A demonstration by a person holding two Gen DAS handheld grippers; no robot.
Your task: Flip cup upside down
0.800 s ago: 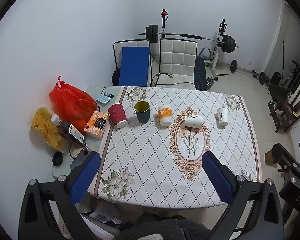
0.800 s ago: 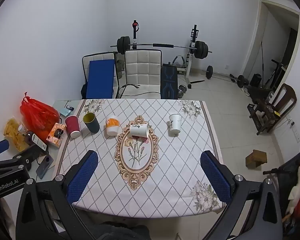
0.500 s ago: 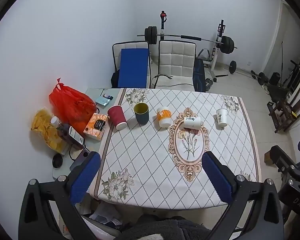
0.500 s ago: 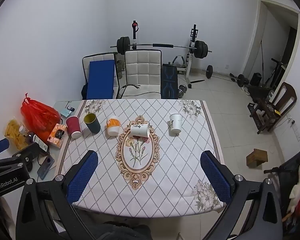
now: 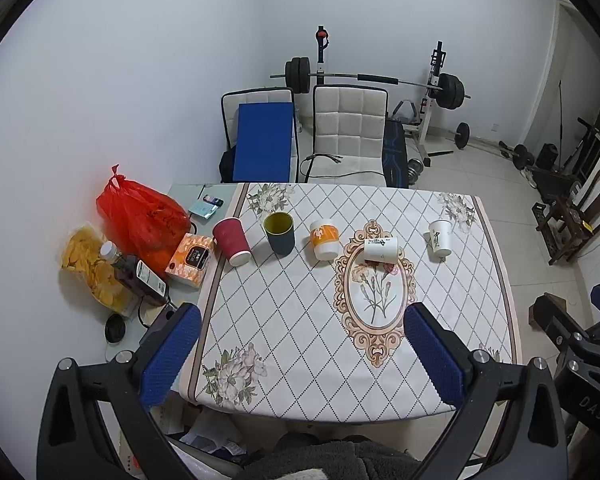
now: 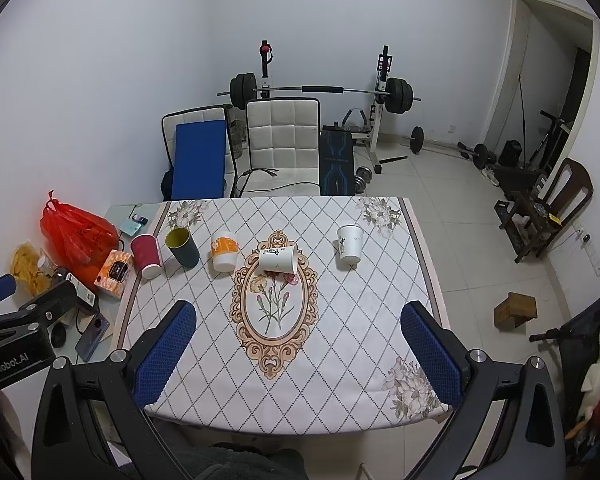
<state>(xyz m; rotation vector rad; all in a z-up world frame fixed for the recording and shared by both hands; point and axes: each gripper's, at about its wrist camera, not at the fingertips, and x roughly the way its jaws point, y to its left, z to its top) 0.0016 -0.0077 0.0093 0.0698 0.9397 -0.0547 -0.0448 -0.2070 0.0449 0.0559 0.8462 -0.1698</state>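
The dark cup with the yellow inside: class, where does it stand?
In the left wrist view, the dark cup stands upright, left of centre, between the red cup and the orange-banded cup.

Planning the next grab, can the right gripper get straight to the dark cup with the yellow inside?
Probably yes. The right gripper is open above the table's near edge, and bare tablecloth lies between it and the dark cup; red cup and orange cup stand apart.

Matt paper cups (image 6: 278, 259), glossy plastic tablecloth (image 6: 340, 320), textured rubber-looking fingers (image 6: 166, 354), crinkly plastic bag (image 5: 140, 212)
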